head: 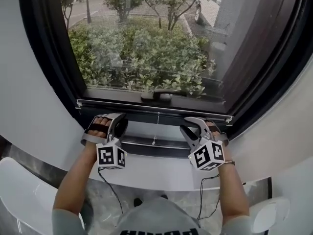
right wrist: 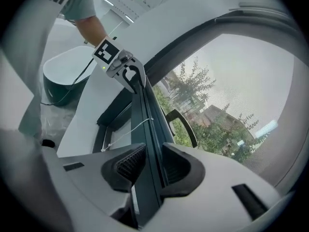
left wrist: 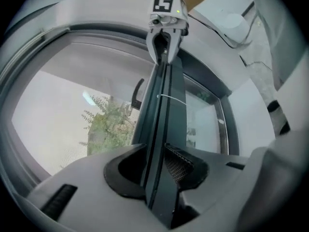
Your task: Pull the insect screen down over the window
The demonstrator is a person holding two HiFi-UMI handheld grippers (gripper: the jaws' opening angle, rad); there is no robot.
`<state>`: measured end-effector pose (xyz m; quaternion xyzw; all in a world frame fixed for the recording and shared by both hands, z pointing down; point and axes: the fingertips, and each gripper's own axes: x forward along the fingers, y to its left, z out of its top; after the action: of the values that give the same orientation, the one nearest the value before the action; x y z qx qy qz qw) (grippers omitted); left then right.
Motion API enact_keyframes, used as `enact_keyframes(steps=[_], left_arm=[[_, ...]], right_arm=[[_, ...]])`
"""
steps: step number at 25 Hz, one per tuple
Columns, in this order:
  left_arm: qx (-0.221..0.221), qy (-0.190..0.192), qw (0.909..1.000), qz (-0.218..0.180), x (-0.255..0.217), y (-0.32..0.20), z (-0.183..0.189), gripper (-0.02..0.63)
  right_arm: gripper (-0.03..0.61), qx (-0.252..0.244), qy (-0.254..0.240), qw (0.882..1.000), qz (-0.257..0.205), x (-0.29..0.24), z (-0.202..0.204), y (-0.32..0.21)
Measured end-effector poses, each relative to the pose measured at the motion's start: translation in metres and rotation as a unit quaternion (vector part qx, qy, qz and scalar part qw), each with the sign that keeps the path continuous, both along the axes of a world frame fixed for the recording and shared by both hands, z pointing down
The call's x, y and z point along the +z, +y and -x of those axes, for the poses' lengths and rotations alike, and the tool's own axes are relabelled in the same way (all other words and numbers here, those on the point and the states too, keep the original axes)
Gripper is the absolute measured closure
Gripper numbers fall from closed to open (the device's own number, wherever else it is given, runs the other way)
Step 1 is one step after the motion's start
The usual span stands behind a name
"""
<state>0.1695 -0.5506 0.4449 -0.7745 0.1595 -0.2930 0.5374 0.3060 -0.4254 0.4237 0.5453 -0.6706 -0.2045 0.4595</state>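
Observation:
The insect screen's mesh covers the window, and its dark bottom bar [head: 156,105] lies low across the frame, just under the window handle [head: 159,96]. A thin pull cord [head: 157,126] hangs from the bar's middle. My left gripper [head: 108,117] is at the bar's left part. In the left gripper view the bar [left wrist: 161,110] runs between the jaws of that gripper [left wrist: 154,170], which stand open, the pads not pressing. My right gripper [head: 195,123] is at the bar's right part. In the right gripper view its jaws [right wrist: 149,170] close against the bar [right wrist: 145,115].
A white curved sill [head: 161,173] runs below the window, with a dark lower frame rail [head: 151,148] just above it. White rounded furniture [head: 24,195] stands at the lower left. Green bushes [head: 142,53] and a parked car show outside through the mesh.

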Motion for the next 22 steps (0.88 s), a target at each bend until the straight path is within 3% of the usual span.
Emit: enact_keyframes(steps=[2,4,6,8,10,12,14,17,20,22], left_arm=[[-0.001,0.059,0.9965,0.059,-0.012,0.005,0.004,0.489],[0.0,0.135,0.9817,0.134,-0.028,0.012,0.01,0.491],[0.007,0.22,0.9519,0.213,-0.046,0.02,0.017,0.519],[0.018,0.296,0.9142,0.276,-0.064,0.028,0.027,0.562],[0.026,0.356,0.8792,0.316,-0.076,0.036,0.038,0.6],[0.025,0.403,0.8451,0.351,-0.078,0.041,0.05,0.6],[0.011,0.43,0.8184,0.381,-0.07,0.045,0.06,0.601],[-0.026,0.444,0.8021,0.398,-0.049,0.049,0.071,0.601],[-0.062,0.452,0.7956,0.399,-0.037,0.053,0.079,0.601],[-0.073,0.455,0.7968,0.391,-0.036,0.063,0.084,0.601]], right_arm=[[0.486,0.007,-0.031,0.999,-0.024,-0.007,0.005,0.002],[0.486,0.019,-0.072,0.996,-0.058,-0.018,0.011,0.006],[0.488,0.029,-0.127,0.986,-0.099,-0.032,0.02,0.012],[0.505,0.033,-0.197,0.969,-0.145,-0.045,0.032,0.016],[0.559,0.044,-0.277,0.943,-0.182,-0.052,0.041,0.02],[0.572,0.068,-0.343,0.914,-0.205,-0.051,0.046,0.024],[0.572,0.097,-0.388,0.889,-0.221,-0.045,0.051,0.031],[0.572,0.135,-0.406,0.873,-0.232,-0.035,0.057,0.045],[0.572,0.149,-0.389,0.878,-0.237,-0.031,0.064,0.057],[0.572,0.151,-0.382,0.879,-0.241,-0.028,0.067,0.066]])
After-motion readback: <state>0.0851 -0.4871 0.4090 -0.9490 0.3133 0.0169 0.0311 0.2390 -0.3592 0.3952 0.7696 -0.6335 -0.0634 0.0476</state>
